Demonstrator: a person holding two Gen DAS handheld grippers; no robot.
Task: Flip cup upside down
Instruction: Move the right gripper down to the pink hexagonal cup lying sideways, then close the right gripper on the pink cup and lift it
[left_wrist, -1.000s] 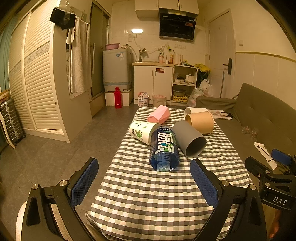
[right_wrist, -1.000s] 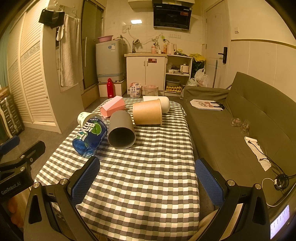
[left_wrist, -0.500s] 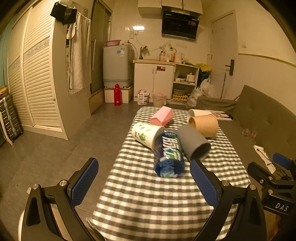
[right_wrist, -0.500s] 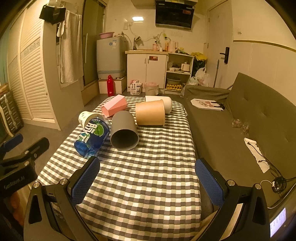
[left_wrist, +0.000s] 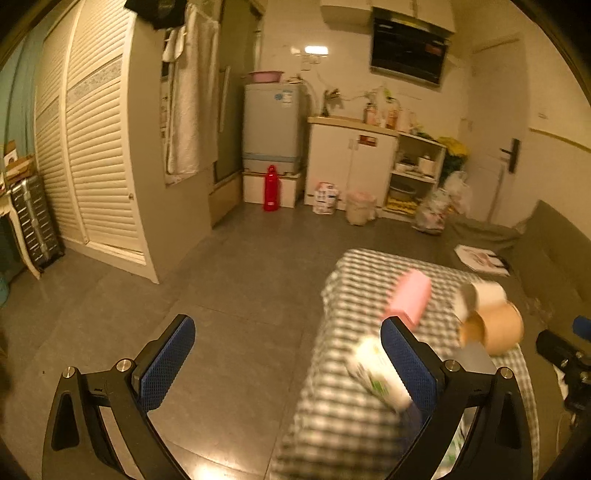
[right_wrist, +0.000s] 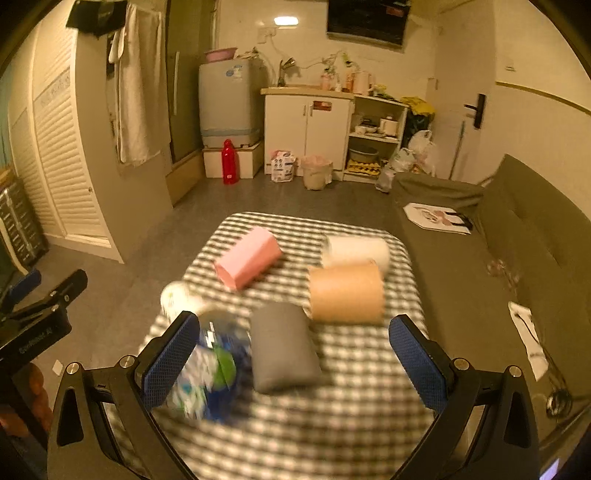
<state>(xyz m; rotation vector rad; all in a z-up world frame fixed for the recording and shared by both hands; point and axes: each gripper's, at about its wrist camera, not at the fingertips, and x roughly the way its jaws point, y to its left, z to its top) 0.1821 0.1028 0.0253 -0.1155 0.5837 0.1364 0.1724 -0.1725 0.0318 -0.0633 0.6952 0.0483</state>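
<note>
Overhead, right gripper (right_wrist: 293, 350) gapes wide above the grey cup (right_wrist: 282, 347) lying sideways on the checked table (right_wrist: 332, 424). Left gripper (left_wrist: 286, 358) gapes too, half over the floor (left_wrist: 221, 295).

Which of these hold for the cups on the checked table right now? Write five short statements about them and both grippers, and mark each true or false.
1. The grey cup lies on its side on the checked tablecloth. True.
2. The right gripper is shut on the grey cup. False: its jaws stand wide open and hold nothing.
3. The pink cup stands upright. False: it lies on its side.
4. The brown paper cup lies beside the white cup. True.
5. The left gripper holds the pink cup. False: it is open and empty, mostly over the floor beside the table.
</note>
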